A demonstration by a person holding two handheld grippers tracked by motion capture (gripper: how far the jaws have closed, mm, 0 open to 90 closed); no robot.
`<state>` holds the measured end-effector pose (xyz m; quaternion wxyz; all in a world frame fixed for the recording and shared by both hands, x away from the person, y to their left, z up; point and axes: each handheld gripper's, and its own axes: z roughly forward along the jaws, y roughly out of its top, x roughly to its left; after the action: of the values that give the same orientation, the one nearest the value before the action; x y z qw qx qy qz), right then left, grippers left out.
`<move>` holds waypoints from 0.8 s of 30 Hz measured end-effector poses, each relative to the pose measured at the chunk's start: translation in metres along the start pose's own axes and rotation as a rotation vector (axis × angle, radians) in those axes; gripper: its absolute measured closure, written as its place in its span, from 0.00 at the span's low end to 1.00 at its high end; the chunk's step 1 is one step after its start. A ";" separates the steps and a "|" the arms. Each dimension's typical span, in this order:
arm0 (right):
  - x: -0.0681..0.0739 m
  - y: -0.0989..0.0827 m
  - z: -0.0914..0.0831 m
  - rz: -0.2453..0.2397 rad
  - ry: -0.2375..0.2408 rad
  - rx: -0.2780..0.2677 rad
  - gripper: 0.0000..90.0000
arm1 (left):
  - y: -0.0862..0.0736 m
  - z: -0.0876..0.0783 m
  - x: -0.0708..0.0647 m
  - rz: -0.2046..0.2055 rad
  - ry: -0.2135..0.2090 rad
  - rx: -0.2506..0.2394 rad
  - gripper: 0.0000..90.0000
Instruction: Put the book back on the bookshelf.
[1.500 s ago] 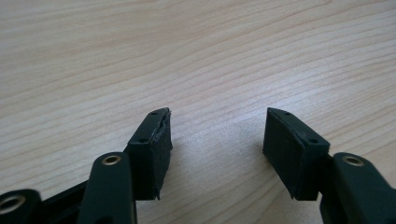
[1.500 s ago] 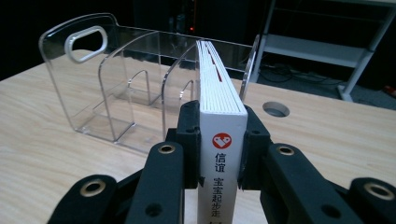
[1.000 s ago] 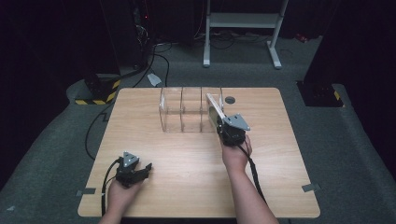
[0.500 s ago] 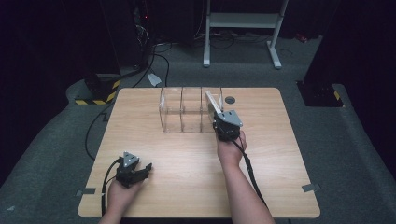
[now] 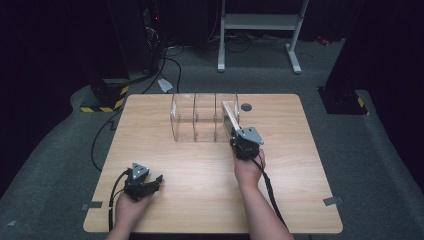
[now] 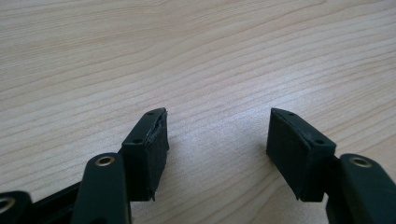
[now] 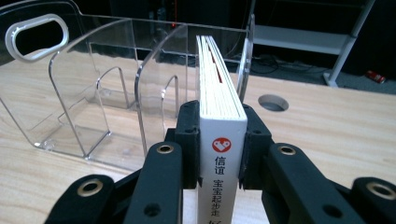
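Since a second ago, only my right side has shifted: the book has edged a little further in toward the clear rack, while my left hand has stayed put.

Starting at the left, my left gripper (image 5: 150, 181) sits low on the wooden table (image 5: 200, 200), near its front-left corner, and I see its jaws standing apart with bare wood grain between them.

Moving toward the middle, the clear acrylic file rack (image 5: 197, 120) stands at the far side of the table, its curved dividers upright.

Next, at the rack's right end, I have the white book (image 7: 218, 121) standing upright on edge, its front part entering the rightmost compartment between a divider and the end wall. My right gripper (image 7: 218, 149) is clamped on the book's spine end, one pad on each cover.

Further right, a round hole (image 7: 272, 102) shows in the tabletop just past the rack.
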<state>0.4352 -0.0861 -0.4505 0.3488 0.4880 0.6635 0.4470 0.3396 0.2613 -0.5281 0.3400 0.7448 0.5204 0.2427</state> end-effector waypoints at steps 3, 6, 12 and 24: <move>-0.001 -0.006 -0.004 0.015 0.006 0.006 0.81 | 0.000 0.000 0.000 -0.001 0.000 0.000 0.43; -0.002 -0.010 -0.006 0.022 0.011 0.005 0.81 | 0.000 0.000 0.000 -0.001 0.000 0.000 0.43; 0.000 -0.016 -0.008 0.011 0.010 0.022 0.80 | 0.000 0.000 0.000 -0.001 0.000 0.002 0.43; 0.000 -0.016 -0.006 0.013 0.011 0.032 0.75 | 0.000 0.000 -0.001 0.000 0.002 0.000 0.43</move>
<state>0.4243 -0.0900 -0.4629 0.3346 0.4955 0.6693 0.4412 0.3394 0.2607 -0.5280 0.3394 0.7445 0.5208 0.2432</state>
